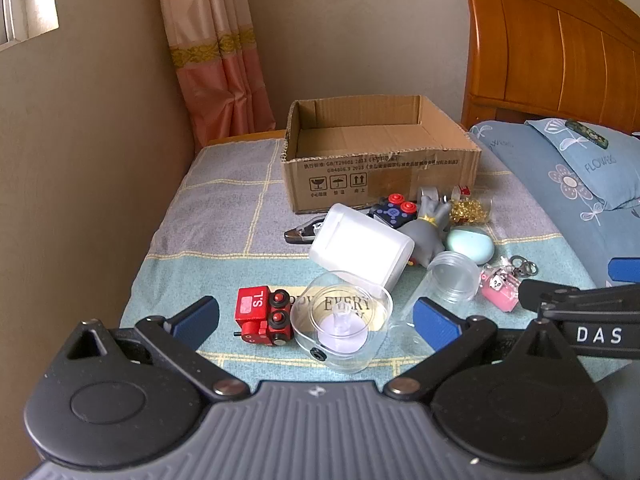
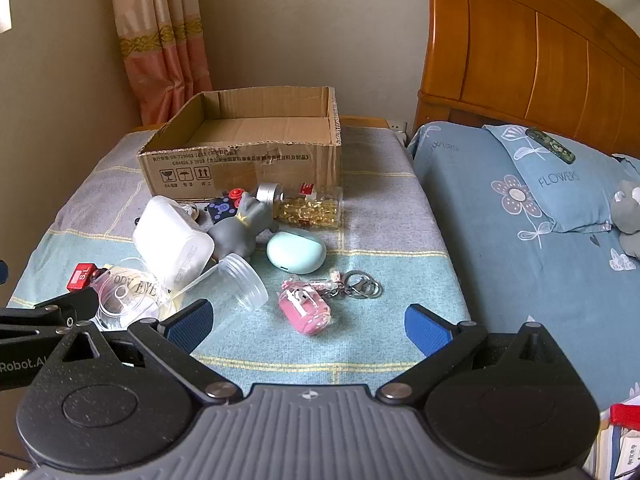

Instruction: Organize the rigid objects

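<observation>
An empty cardboard box (image 1: 380, 156) (image 2: 244, 160) stands at the far side of a cloth-covered table (image 1: 224, 208). In front of it lie a white plastic container (image 1: 360, 246) (image 2: 172, 244), a grey figurine (image 1: 426, 228) (image 2: 240, 230), a mint case (image 1: 470, 242) (image 2: 296, 250), a clear jar (image 1: 450, 276) (image 2: 240, 280), a pink keychain case (image 1: 500, 290) (image 2: 306, 312), a red toy train (image 1: 264, 316) and a clear square case (image 1: 344, 320). My left gripper (image 1: 316, 322) is open, hovering near the train and clear case. My right gripper (image 2: 308, 326) is open around the pink case without touching it.
A bottle of yellow capsules (image 2: 310, 206) and a dark toy with red knobs (image 1: 394, 210) lie by the box. A bed with blue pillow (image 2: 560, 180) and wooden headboard (image 2: 520, 52) is at the right. A wall and curtain (image 1: 216, 60) close off the left.
</observation>
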Motion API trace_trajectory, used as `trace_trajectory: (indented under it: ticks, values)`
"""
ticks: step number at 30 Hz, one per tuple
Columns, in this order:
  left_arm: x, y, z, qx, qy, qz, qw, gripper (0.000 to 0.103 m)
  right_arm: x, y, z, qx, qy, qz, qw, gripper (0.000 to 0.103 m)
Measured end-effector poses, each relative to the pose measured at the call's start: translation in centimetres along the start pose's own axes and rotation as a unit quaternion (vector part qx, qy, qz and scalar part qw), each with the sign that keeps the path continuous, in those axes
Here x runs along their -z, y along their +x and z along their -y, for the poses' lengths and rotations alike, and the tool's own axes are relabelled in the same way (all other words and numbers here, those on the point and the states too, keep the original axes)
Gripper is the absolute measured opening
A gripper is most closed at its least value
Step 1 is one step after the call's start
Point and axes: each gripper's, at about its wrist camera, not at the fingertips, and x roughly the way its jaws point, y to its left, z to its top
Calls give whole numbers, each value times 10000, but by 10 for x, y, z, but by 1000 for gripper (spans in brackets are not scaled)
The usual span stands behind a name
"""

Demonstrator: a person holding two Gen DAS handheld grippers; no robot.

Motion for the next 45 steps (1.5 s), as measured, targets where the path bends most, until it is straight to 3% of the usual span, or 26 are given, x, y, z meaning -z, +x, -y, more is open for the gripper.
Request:
trace_trajectory:
  ticks: [29, 38, 45]
  values:
    - [-2, -2, 1, 12, 35, 11, 10000, 102, -1, -3, 3, 1, -6, 59, 10000, 103]
    - [-2, 0, 2, 111, 107, 27, 9999, 102, -4, -3, 2, 12, -68, 131, 9999, 103]
    - [-1, 6, -3, 351, 263, 33, 9990, 102, -5, -1, 7, -228, -188, 253, 9992, 103]
